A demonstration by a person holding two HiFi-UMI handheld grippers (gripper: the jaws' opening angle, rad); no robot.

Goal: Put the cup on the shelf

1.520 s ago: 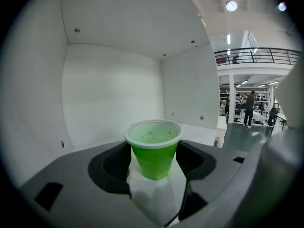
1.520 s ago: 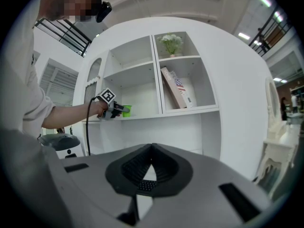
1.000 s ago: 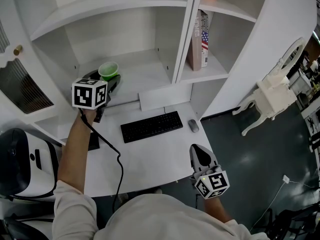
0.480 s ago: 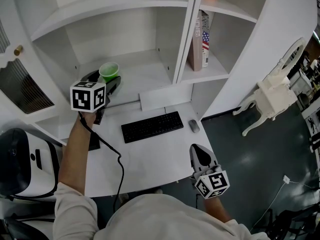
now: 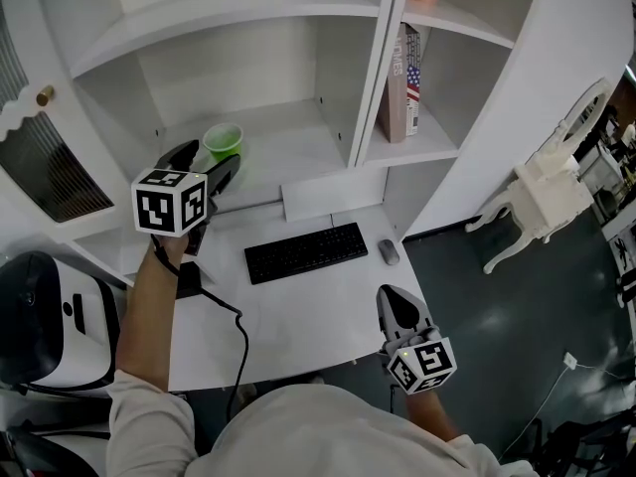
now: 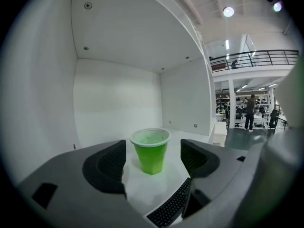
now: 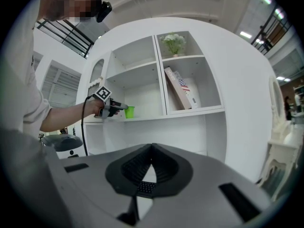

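A green cup (image 5: 223,141) stands upright on the white shelf (image 5: 288,147), in the left compartment. My left gripper (image 5: 206,160) is just in front of it, open, with its fingertips short of the cup and touching nothing. In the left gripper view the cup (image 6: 151,151) stands free beyond the two dark pads (image 6: 111,163). Low at the desk's front edge my right gripper (image 5: 396,304) is shut and empty. From the right gripper (image 7: 152,152) view the cup (image 7: 129,111) shows far off on the shelf.
A black keyboard (image 5: 305,251) and a mouse (image 5: 388,251) lie on the white desk (image 5: 288,316). A book (image 5: 401,78) leans in the right compartment. A white chair (image 5: 542,192) stands on the right. A black-and-white device (image 5: 40,321) sits on the left.
My left gripper has drawn back from the cup toward me and to the left. The cup stays standing on the shelf. The right gripper has not moved.
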